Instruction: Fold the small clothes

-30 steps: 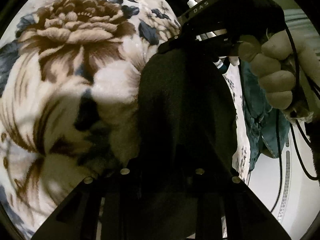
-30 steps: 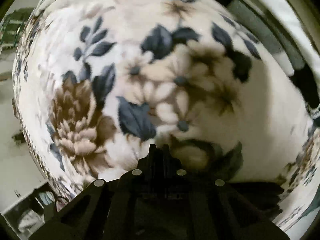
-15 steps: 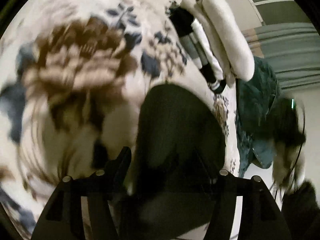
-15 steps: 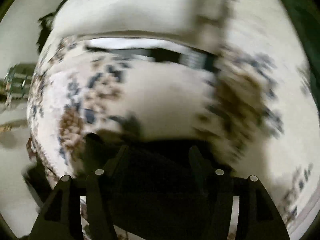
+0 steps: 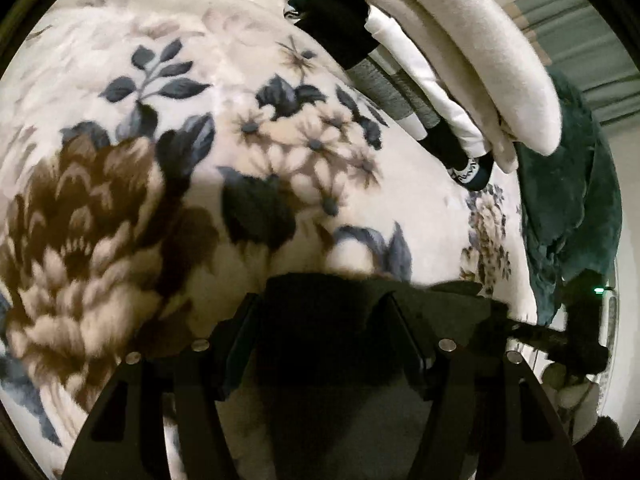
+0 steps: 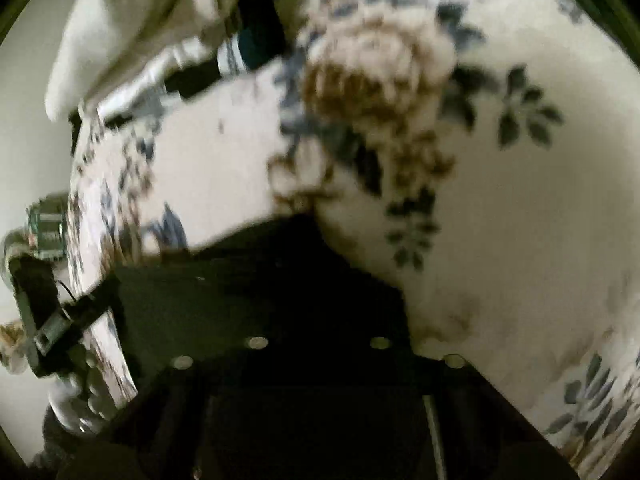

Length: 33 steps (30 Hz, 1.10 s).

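A black garment [image 5: 316, 352] lies on the floral blanket [image 5: 200, 128]. My left gripper [image 5: 322, 308] stands open just above it, with the cloth between and under its fingers and the pads apart from it. In the right wrist view the same black garment [image 6: 240, 280] drapes over the right gripper [image 6: 320, 292], hiding its fingertips. The right jaws are closing with the black cloth between them. The right gripper [image 5: 580, 336] also shows dark at the far right of the left wrist view, beside the garment's edge.
A stack of folded clothes [image 5: 460, 40], cream on top with white, grey and black pieces under it, lies at the blanket's far edge. A teal garment [image 5: 572, 200] hangs beside it. A hand holding the left gripper [image 6: 44, 320] shows at the blanket's left edge.
My left gripper opened off the black garment and slid along the blanket toward the folded stack. My right gripper swung from bare blanket onto the garment, opened, then narrowed on it.
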Each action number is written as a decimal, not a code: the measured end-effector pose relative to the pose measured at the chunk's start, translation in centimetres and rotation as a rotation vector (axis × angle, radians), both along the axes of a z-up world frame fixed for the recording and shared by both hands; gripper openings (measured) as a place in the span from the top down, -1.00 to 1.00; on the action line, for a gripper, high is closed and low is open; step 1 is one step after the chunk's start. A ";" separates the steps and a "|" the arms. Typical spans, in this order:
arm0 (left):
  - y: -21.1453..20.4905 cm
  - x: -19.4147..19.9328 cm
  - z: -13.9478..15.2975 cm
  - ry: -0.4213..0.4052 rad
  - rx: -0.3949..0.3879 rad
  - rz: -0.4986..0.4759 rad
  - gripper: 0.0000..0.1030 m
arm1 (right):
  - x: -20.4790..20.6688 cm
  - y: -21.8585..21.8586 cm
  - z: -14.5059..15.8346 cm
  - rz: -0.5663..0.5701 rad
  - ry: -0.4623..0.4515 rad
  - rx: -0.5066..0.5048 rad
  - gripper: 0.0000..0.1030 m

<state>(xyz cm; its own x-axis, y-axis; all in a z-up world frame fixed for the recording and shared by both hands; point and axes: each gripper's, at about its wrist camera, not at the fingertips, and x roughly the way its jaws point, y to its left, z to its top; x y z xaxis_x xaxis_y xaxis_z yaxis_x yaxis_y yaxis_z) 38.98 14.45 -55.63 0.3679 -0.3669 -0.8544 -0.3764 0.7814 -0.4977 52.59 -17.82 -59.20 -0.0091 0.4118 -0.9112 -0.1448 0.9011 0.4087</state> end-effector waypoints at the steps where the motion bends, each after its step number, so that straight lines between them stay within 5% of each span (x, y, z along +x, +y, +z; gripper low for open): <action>1: 0.0 0.0 0.1 0.000 0.000 -0.001 -0.18 | 0.3 -0.1 1.0 -0.016 -0.054 -0.016 0.75; 6: -0.1 -0.2 0.1 0.020 0.004 0.012 -0.18 | 1.7 0.4 -0.6 0.018 -0.011 -0.071 0.71; 9: -0.2 -1.0 1.0 0.023 0.014 0.026 -0.18 | 1.8 -0.9 -0.8 -0.012 0.066 -0.046 0.39; 12: -0.7 -4.2 2.5 0.030 0.057 0.030 -0.18 | 0.1 -5.2 1.4 -0.083 0.088 0.008 0.10; 15: -1.6 -9.6 2.9 0.083 0.121 0.024 -0.18 | -4.1 -9.4 2.4 -0.136 0.163 0.056 0.10; 20: -2.7 -17.6 -1.0 0.272 0.140 0.064 -0.18 | -10.1 -11.7 0.1 -0.220 0.308 0.090 0.09; 22: -2.9 -18.8 -2.3 0.281 0.124 0.085 -0.19 | -11.4 -11.8 -0.8 -0.233 0.316 0.076 0.09; 23: -3.0 -18.9 -2.6 0.264 0.124 0.095 -0.33 | -11.9 -11.6 -1.2 -0.242 0.299 0.053 0.12; 25: -3.2 -18.3 -3.1 0.256 0.094 0.105 -0.66 | -12.7 -11.3 -1.3 -0.257 0.268 0.043 0.83; 29: -3.7 -16.9 -4.3 0.293 0.091 0.099 -1.00 | -14.3 -11.8 2.0 -0.308 0.137 0.003 0.85; 33: -4.0 -16.4 -4.6 0.291 0.104 0.114 -1.00 | -15.6 -12.6 4.8 -0.324 0.063 -0.055 0.88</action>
<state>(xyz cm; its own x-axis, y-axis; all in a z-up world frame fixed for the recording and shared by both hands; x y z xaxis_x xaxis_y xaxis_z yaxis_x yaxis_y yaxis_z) 22.59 10.44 -60.22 0.1361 -0.2426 -0.9605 -0.5788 0.7674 -0.2758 37.03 -30.46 -54.36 0.0569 0.3532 -0.9338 0.1766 0.9170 0.3576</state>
